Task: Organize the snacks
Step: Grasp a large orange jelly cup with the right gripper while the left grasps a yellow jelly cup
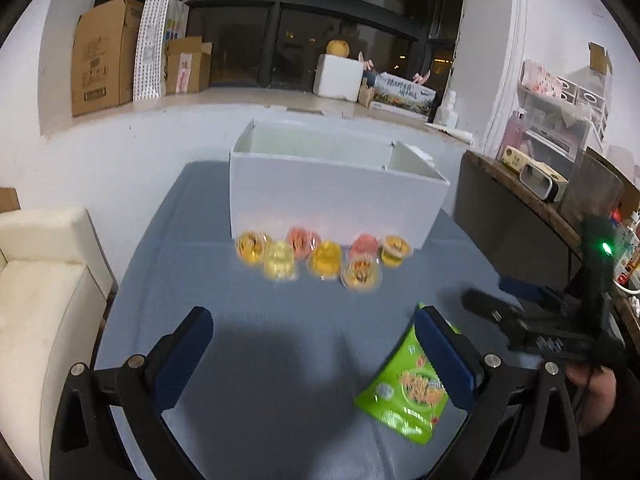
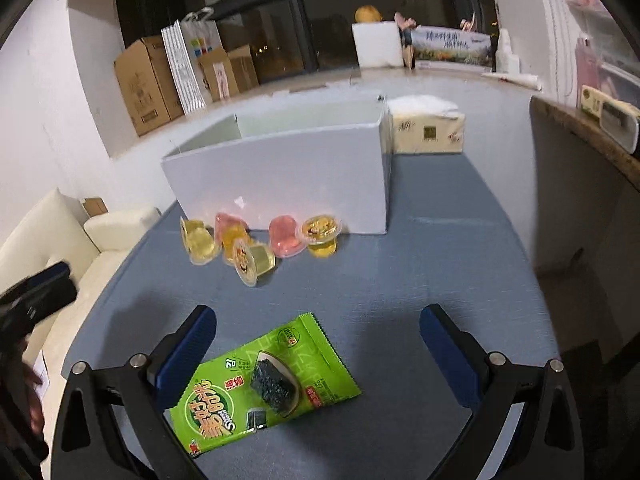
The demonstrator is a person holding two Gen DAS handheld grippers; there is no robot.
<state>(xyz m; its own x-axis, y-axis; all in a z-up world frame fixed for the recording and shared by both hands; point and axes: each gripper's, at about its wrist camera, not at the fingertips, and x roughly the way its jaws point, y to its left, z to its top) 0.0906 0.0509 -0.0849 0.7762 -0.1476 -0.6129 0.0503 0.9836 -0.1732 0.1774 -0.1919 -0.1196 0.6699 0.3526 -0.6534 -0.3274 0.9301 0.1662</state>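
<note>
Both tools gape empty: the right tool (image 2: 316,344) straddles the green seaweed packet (image 2: 264,384), seemingly ready to grip. The left tool (image 1: 312,344) hovers near, while the white box (image 2: 280,172) waits far behind the jelly cups (image 2: 260,240).

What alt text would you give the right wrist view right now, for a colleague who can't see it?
The right tongs hang open over a green seaweed snack packet lying flat on the blue table, nearer the left finger. Beyond it, jelly cups cluster before an open white box, with a tissue pack behind.
</note>
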